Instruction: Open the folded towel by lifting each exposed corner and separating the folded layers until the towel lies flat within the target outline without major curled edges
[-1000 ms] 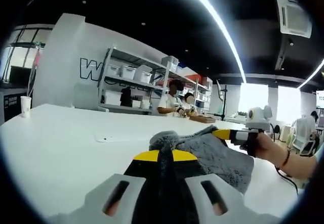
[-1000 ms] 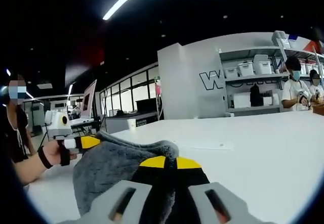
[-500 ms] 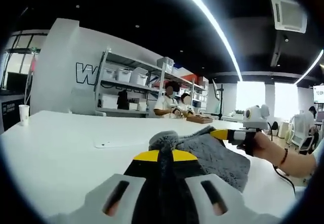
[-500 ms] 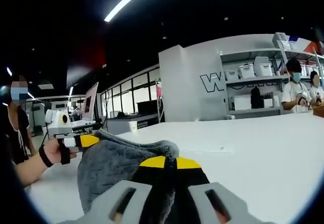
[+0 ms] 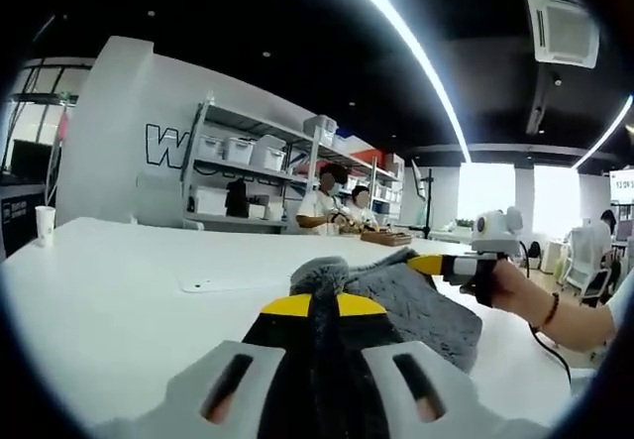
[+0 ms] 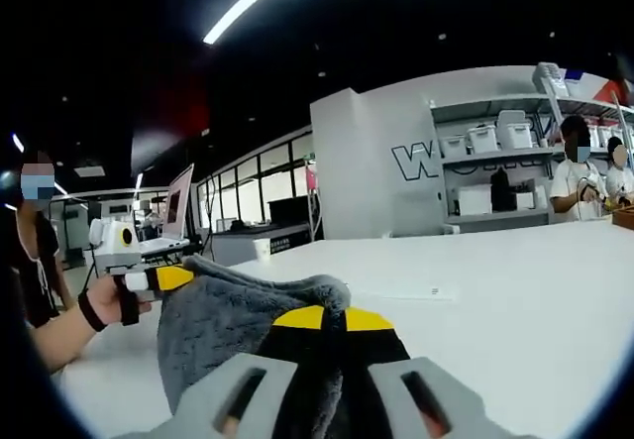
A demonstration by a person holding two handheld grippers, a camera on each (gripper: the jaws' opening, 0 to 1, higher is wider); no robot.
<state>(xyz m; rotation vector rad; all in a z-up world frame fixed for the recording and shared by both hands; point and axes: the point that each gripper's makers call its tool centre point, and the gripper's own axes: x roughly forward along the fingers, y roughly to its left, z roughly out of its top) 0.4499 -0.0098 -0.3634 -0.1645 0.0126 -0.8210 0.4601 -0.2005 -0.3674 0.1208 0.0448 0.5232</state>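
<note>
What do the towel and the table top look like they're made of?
Towel: grey, thick plush fabric, probably microfibre or fleece; its surface is fuzzy and matte with soft rounded folds. Table: smooth white top with a slight sheen, perhaps laminate; the exact material is unclear.

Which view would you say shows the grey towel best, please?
The right gripper view: the towel spreads broad between both grippers there. The left gripper view shows a smaller, flatter stretch of it running to the right gripper.
</note>
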